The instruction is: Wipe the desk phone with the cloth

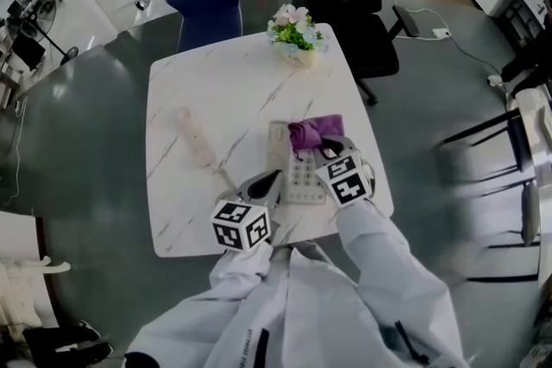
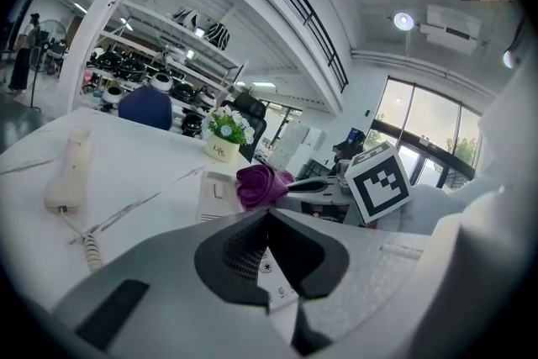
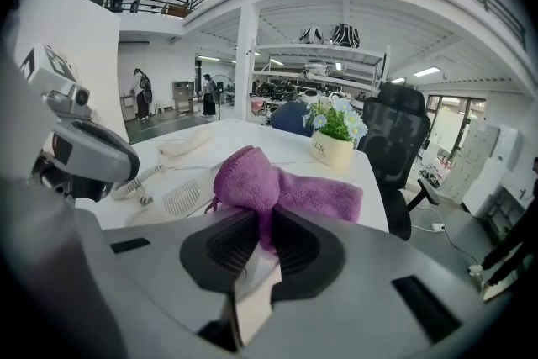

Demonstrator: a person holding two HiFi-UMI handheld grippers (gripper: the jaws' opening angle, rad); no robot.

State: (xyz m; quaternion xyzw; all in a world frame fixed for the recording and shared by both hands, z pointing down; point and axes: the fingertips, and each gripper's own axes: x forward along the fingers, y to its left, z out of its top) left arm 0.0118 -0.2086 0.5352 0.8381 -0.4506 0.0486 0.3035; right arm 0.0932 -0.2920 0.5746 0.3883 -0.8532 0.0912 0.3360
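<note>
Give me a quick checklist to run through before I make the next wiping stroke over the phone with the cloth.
1. Cloth gripped: ok. The right gripper has its jaws shut on the purple cloth.
2. Cloth at the desk phone: ok, it lies over the far end.
3. Handset out of the way: ok, it is on the table left of the phone.
4. Phone steadied: cannot tell. The left gripper, shut and empty, is over the keypad; contact unclear.
5. Flower pot clear: ok, it stands at the far edge.
</note>
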